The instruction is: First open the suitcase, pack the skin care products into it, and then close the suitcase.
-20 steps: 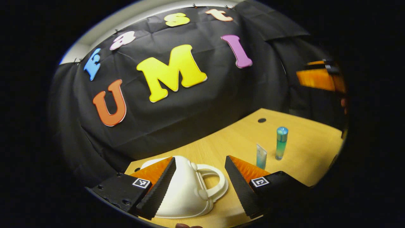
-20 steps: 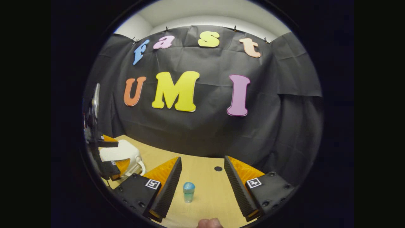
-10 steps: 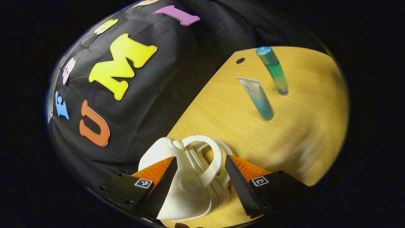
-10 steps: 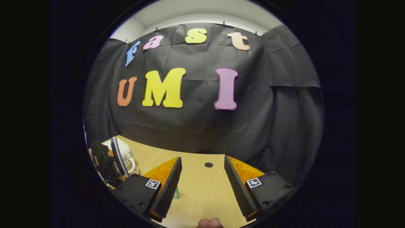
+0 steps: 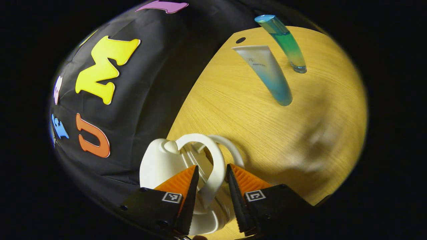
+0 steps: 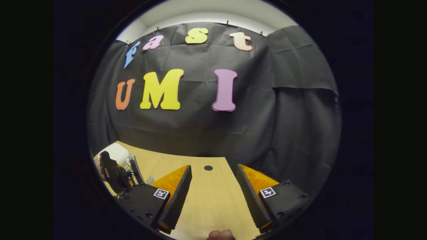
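- Right, count first: one white suitcase (image 5: 160,163), two skin care products, two grippers, all on or over one wooden desk (image 5: 253,133).
- The suitcase is a small, glossy, rounded shell with two looped carry handles, one per half; it sits by the desk's edge along the black cloth wall (image 5: 146,86), just ahead of the left gripper (image 5: 210,186).
- That left gripper has its fingers narrowed around the nearer handle (image 5: 213,166), one finger on each side of the loop. Whether both actually press on it, I cannot tell from here.
- The second handle (image 5: 233,150) arcs just behind the first, lying closer to the wood.
- Product one: a squeeze tube (image 5: 267,73), white at its crimped top fading to teal at the cap, standing cap-down on the desk, well apart from the suitcase.
- Product two: a slim clear bottle (image 5: 283,43) with a blue cap and a green-to-pale tint, standing upright just beside the tube, toward the far side of the desk.
- A small dark hole (image 5: 240,40) marks the desk near its far edge, close to the tube's top.
- Over to the right gripper view: the right gripper (image 6: 213,196) hangs wide open above bare wood, nothing between its fingers.
- At that view's left edge, the left gripper (image 6: 116,175) sits by the white suitcase (image 6: 115,151) at the desk's corner.
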`<state>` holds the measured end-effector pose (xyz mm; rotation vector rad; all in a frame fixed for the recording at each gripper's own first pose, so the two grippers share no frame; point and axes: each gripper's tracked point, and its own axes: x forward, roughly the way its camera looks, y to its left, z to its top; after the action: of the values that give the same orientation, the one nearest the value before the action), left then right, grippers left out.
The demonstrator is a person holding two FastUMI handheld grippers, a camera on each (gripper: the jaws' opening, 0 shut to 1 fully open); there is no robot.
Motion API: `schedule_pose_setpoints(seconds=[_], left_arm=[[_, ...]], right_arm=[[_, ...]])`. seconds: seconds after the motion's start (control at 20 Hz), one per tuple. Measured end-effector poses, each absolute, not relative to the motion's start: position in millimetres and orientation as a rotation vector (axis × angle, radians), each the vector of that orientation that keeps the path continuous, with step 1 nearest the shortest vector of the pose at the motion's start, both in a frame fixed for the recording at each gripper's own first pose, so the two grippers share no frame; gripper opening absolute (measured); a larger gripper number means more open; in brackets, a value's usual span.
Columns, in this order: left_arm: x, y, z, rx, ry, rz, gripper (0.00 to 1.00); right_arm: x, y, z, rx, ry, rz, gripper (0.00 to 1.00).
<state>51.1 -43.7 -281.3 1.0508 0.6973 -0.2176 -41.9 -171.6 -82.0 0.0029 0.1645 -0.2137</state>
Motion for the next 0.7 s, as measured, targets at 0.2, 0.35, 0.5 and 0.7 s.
schedule_pose_setpoints(seconds=[0.2,0.35,0.5,0.7], left_arm=[[50.9,-52.8,-274.6,1.024,0.692,-0.253,0.3],[48.2,-54.4,-259.5,1.009,0.635,-0.241,0.11],[44.9,-53.7,-237.8,0.94,0.589,-0.238,0.03],[48.8,-37.3,-182.9,0.8,0.484,-0.226,0.03]], right_arm=[[-54.5,-155.6,-80.1,-0.005,0.168,-0.234,0.8],[-57.9,-148.1,-72.8,-0.013,0.154,-0.249,0.8],[-56.4,-137.2,-67.8,-0.021,0.144,-0.256,0.8],[-49.7,-120.3,-58.4,-0.061,0.149,-0.254,0.79]])
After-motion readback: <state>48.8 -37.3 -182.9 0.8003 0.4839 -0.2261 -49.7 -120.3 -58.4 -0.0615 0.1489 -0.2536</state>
